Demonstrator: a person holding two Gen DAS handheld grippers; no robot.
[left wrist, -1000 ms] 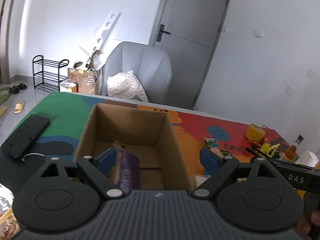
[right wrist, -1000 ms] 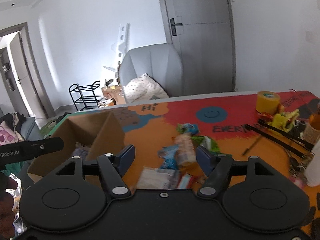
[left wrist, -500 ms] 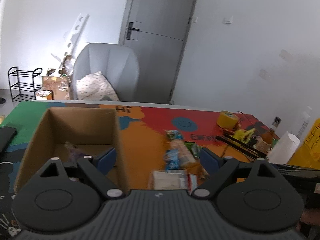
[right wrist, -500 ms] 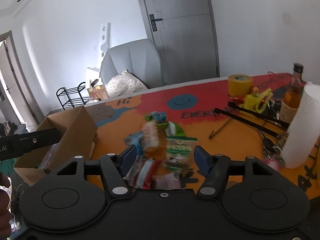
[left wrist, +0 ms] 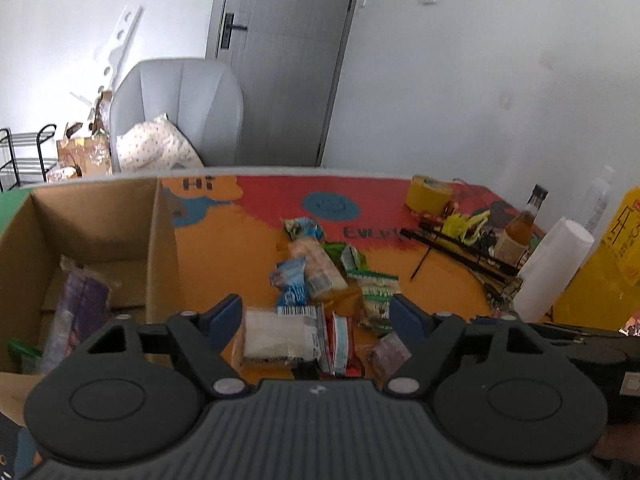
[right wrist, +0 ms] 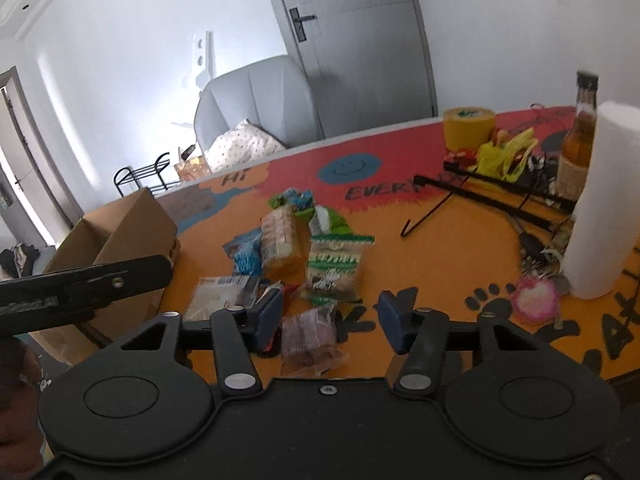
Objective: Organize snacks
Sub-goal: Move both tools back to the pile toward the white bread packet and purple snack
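Note:
Several snack packets lie in a pile point(left wrist: 316, 288) on the orange table, also in the right wrist view point(right wrist: 296, 248). An open cardboard box point(left wrist: 160, 240) stands left of the pile with a purple packet point(left wrist: 76, 304) inside; the box also shows in the right wrist view point(right wrist: 120, 236). My left gripper point(left wrist: 316, 316) is open and empty, above a white packet point(left wrist: 276, 336). My right gripper point(right wrist: 328, 316) is open and empty, just above a brownish clear packet point(right wrist: 308, 336) and near a green-and-white packet point(right wrist: 334, 268).
A white paper roll point(right wrist: 600, 208), a brown bottle point(right wrist: 578, 136), a yellow tape roll point(right wrist: 468, 126), black rods point(right wrist: 500, 196) and a pink item point(right wrist: 534, 300) crowd the right side. A yellow container point(left wrist: 608, 256) stands far right. A grey chair point(left wrist: 176, 112) is behind the table.
My left gripper has swung right from over the box to over the snack pile, leaving the purple packet in the box. My right gripper has moved right and closer to the pile.

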